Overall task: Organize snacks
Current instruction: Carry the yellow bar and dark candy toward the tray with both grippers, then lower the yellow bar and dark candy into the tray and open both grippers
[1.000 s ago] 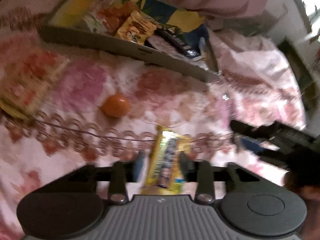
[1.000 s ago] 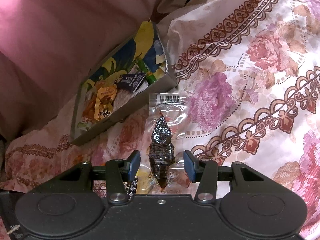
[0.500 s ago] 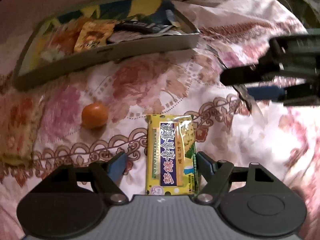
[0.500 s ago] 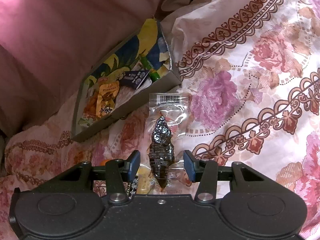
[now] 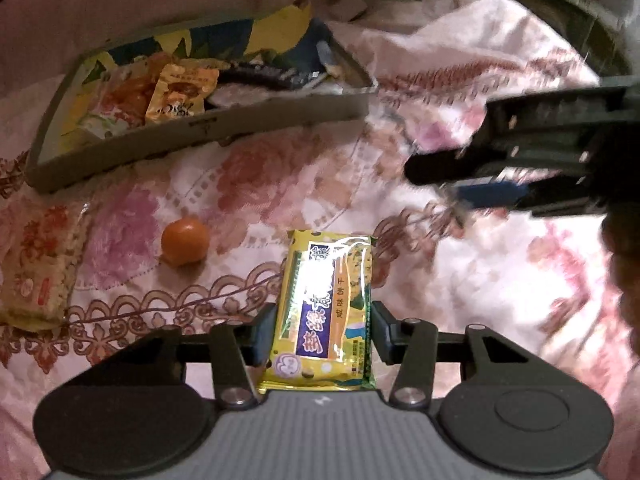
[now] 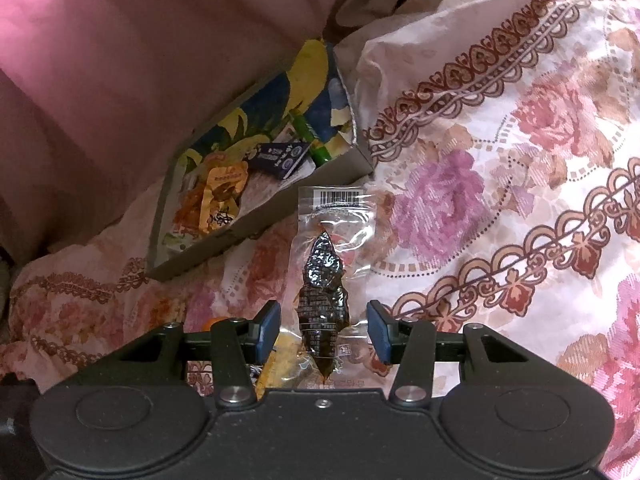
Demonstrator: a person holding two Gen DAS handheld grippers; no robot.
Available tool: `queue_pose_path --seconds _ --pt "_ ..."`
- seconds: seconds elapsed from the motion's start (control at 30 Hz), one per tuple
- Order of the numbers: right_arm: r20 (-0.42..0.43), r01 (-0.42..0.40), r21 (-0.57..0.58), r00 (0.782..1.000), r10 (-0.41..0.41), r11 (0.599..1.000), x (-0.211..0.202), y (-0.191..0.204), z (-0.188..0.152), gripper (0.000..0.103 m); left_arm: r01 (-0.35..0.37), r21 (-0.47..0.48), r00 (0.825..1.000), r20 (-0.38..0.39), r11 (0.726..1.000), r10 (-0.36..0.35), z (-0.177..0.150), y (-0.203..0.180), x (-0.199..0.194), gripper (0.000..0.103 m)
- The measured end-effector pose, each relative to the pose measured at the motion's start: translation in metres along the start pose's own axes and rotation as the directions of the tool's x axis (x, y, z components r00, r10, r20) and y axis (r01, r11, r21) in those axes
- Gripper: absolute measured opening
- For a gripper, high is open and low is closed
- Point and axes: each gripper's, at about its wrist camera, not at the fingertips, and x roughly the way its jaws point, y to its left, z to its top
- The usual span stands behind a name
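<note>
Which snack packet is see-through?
The clear packet holding a dark snack, between the right claw's fingers. The yellow biscuit packet is opaque.
</note>
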Motion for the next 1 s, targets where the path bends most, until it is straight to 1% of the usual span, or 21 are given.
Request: queue_pose_path --seconds 0.13,0.3,0.47,0.57,0.67,0.83,0.9,1.0 --pt "0.050 -0.024 -0.024 0.998 0.025 0.999 -0.006 0.003 0.002 0.049 0.024 -0.036 0.998 0.061 0.999 -0.022 0.004 0.004 -0.013 0.053" --pt "0.095 -0.053 -0.042 0.994 0.057 0.998 -0.010 0.008 0.005 0.049 0.016 -0.094 0.988 0.156 0.995 -0.001 0.010 0.014 -0.031 0.053" --pt "0.114 -0.082 -0.071 0.989 0.090 0.994 -0.009 0.014 0.007 0.049 0.006 -0.166 0.964 0.262 0.986 0.039 0.024 0.035 -0.044 0.053" --pt "0.140 -0.088 -0.105 0.985 0.103 0.991 -0.007 0.020 0.010 0.049 -0.012 -0.186 0.949 0.307 0.982 0.069 0.036 0.045 -0.045 0.053" --pt "0.182 -0.102 -0.129 0.975 0.125 0.986 -0.004 0.025 0.016 0.049 -0.038 -0.196 0.931 0.350 0.980 0.106 0.056 0.056 -0.042 0.053" --pt "0.195 -0.093 -0.140 0.973 0.120 0.986 0.013 0.034 0.025 0.049 -0.089 -0.214 0.903 0.394 0.973 0.169 0.093 0.077 -0.033 0.053" --pt "0.193 -0.092 -0.147 0.974 0.120 0.985 0.021 0.038 0.029 0.049 -0.097 -0.222 0.896 0.405 0.970 0.182 0.104 0.086 -0.030 0.053" --pt "0.220 -0.092 -0.154 0.967 0.125 0.984 0.028 0.044 0.036 0.049 -0.106 -0.233 0.888 0.416 0.967 0.197 0.115 0.098 -0.020 0.053"
